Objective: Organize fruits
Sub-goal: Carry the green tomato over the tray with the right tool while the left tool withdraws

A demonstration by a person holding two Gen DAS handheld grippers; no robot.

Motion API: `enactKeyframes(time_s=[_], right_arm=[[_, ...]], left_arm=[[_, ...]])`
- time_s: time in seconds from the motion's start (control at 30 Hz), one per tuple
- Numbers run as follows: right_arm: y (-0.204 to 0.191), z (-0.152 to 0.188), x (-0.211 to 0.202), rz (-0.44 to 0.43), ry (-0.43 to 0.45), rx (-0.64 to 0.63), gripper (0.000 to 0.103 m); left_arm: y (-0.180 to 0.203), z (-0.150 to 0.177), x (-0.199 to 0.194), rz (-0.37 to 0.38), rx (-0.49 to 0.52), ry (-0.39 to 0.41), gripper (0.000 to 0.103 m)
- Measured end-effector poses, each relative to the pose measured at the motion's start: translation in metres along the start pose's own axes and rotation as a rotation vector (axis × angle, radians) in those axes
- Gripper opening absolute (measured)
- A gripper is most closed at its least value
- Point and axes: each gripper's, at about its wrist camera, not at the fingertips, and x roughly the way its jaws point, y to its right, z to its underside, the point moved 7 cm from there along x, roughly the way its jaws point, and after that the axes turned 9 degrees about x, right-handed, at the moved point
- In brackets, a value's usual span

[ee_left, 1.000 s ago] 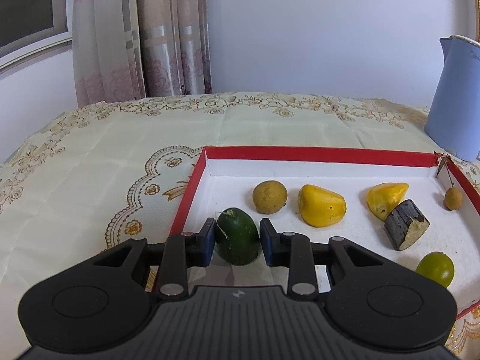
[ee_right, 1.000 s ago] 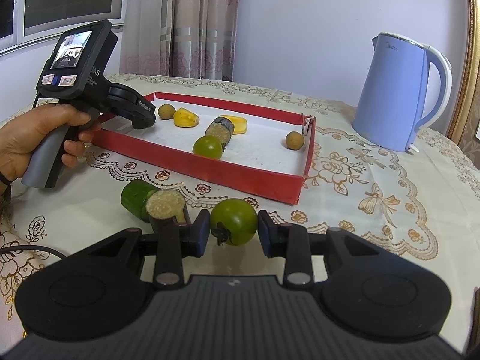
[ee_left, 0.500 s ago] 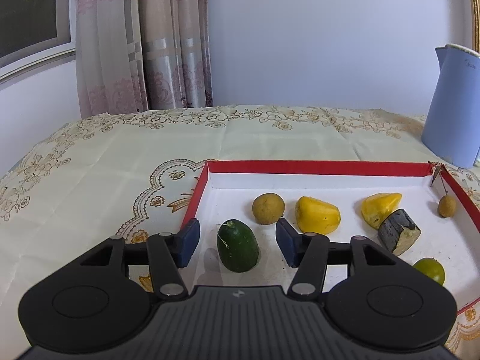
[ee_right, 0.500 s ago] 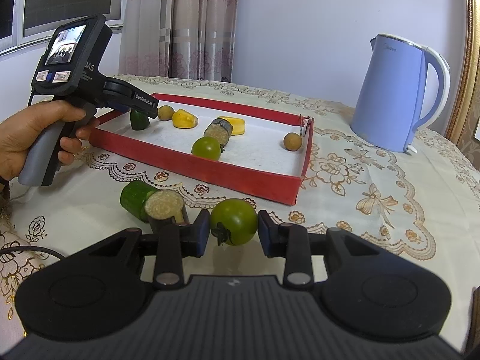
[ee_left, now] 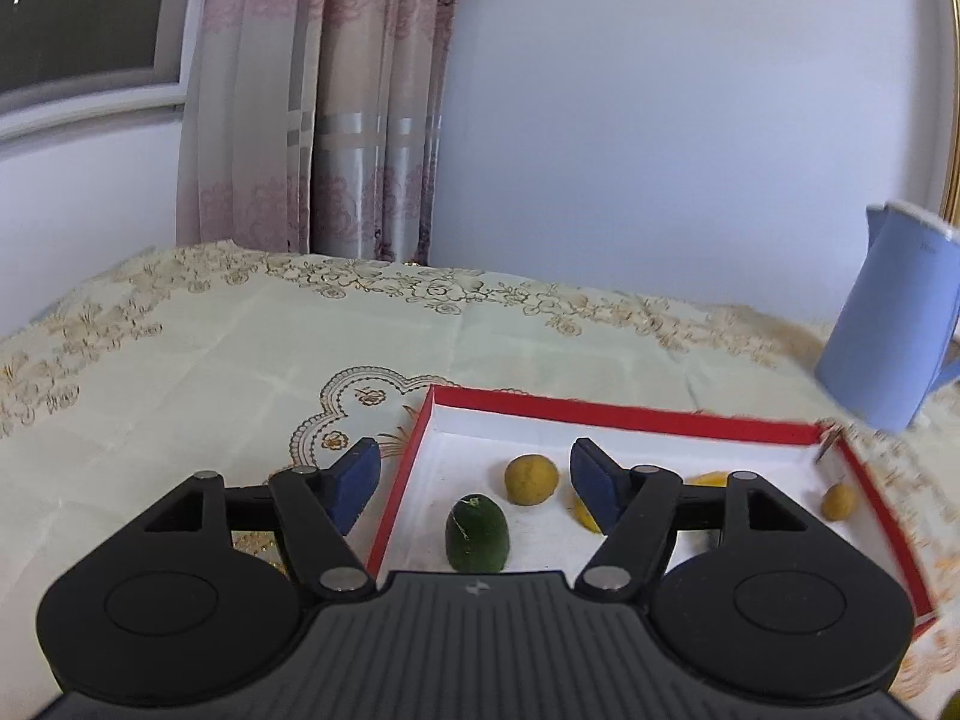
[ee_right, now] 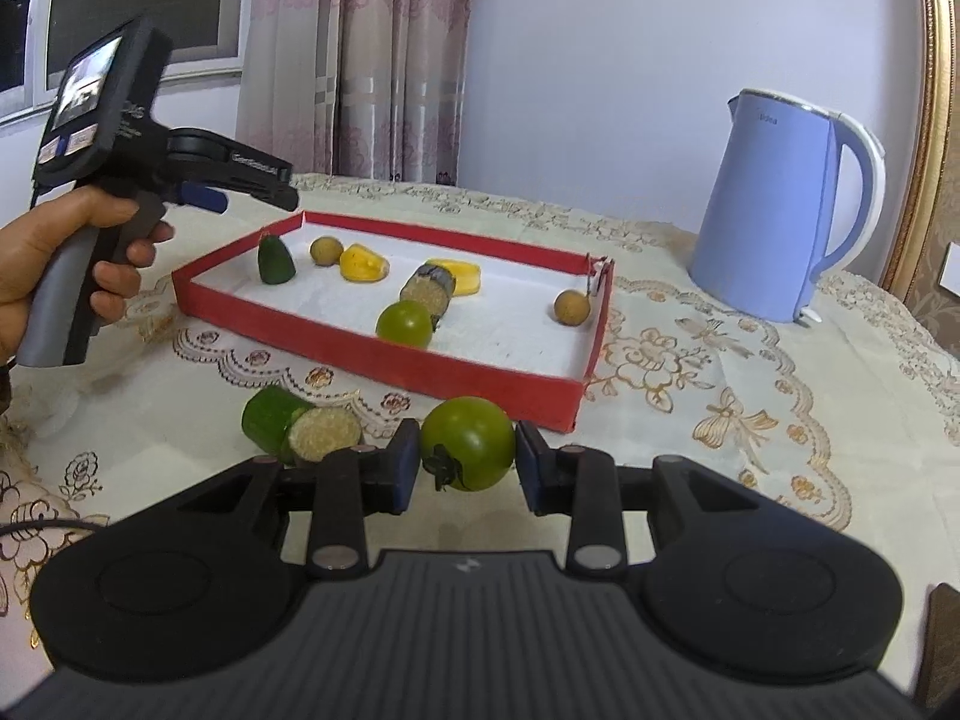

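Table under a cream embroidered tablecloth (ee_right: 750,420); pink curtain (ee_right: 360,60) at the far wall. Blue kettle (ee_right: 780,210) stands on the cloth, far right, apart from the tray.

Red-walled tray (ee_right: 480,384) with white floor sits mid-table. Inside it, per the right wrist view: dark green pointed fruit (ee_right: 275,261) upright in the far-left corner, small brown round fruit (ee_right: 326,251) just right of it, yellow fruit piece (ee_right: 362,264) next, second yellow piece (ee_right: 462,276) further right. Dark-skinned cut piece (ee_right: 429,291) lies mid-tray touching a green tomato (ee_right: 405,324) near the front wall. Another small brown round fruit (ee_right: 570,307) by the right wall.

Left gripper (ee_left: 474,480): jaws spread wide, holding nothing, raised over the tray's near-left corner. The dark green fruit (ee_left: 477,534) rests on the tray floor between and below the pads, clear of both. Left hand (ee_right: 60,258) on the handle, visible in the right view.

Right gripper (ee_right: 465,468): low over the cloth, just outside the tray's near wall. Second green tomato (ee_right: 468,443) sits between the pads, stem toward the camera. Pads are at its sides; cannot tell if they're actually clamping it.

Green cut piece (ee_right: 297,429), pale cut face toward the camera, lies on the cloth just left of the right gripper.
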Motion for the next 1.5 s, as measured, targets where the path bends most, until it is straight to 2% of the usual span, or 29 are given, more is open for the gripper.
enactKeyframes(time_s=[0.07, 0.13, 0.27, 0.4, 0.5, 0.57, 0.77, 0.97, 1.07, 1.2, 1.5], right_arm=[[0.002, -0.004, 0.000, 0.003, 0.006, -0.001, 0.032], [0.003, -0.008, 0.001, -0.004, 0.008, 0.000, 0.032], [0.004, -0.018, 0.008, -0.011, 0.015, 0.007, 0.032], [0.005, -0.030, 0.013, -0.030, 0.026, 0.026, 0.032], [0.008, -0.041, 0.018, -0.040, 0.034, 0.040, 0.032], [0.010, -0.047, 0.022, -0.038, 0.038, 0.042, 0.032], [0.015, -0.063, 0.041, -0.035, 0.038, 0.047, 0.032], [0.017, -0.072, 0.064, -0.032, 0.022, 0.054, 0.032], [0.020, -0.074, 0.076, -0.024, 0.010, 0.056, 0.032], [0.022, -0.080, 0.092, -0.016, -0.004, 0.056, 0.032], [0.027, -0.091, 0.130, 0.011, -0.043, 0.061, 0.032]], left_arm=[[-0.006, -0.002, -0.012, 0.027, -0.042, -0.004, 0.072], [-0.010, -0.002, -0.026, 0.039, -0.059, 0.000, 0.080], [-0.001, 0.008, -0.054, 0.013, 0.017, 0.042, 0.087], [0.015, 0.026, -0.050, 0.009, 0.062, 0.034, 0.087], [0.025, 0.040, -0.038, 0.044, 0.054, 0.009, 0.087], [0.030, 0.046, -0.033, 0.057, 0.084, -0.013, 0.087], [0.024, 0.045, -0.039, -0.056, 0.164, 0.052, 0.102], [0.026, 0.050, -0.032, -0.023, 0.160, 0.000, 0.102], [0.026, 0.053, -0.028, -0.037, 0.160, -0.023, 0.102], [0.024, 0.054, -0.028, -0.060, 0.152, -0.028, 0.102], [0.018, 0.054, -0.026, -0.060, 0.106, -0.035, 0.102]])
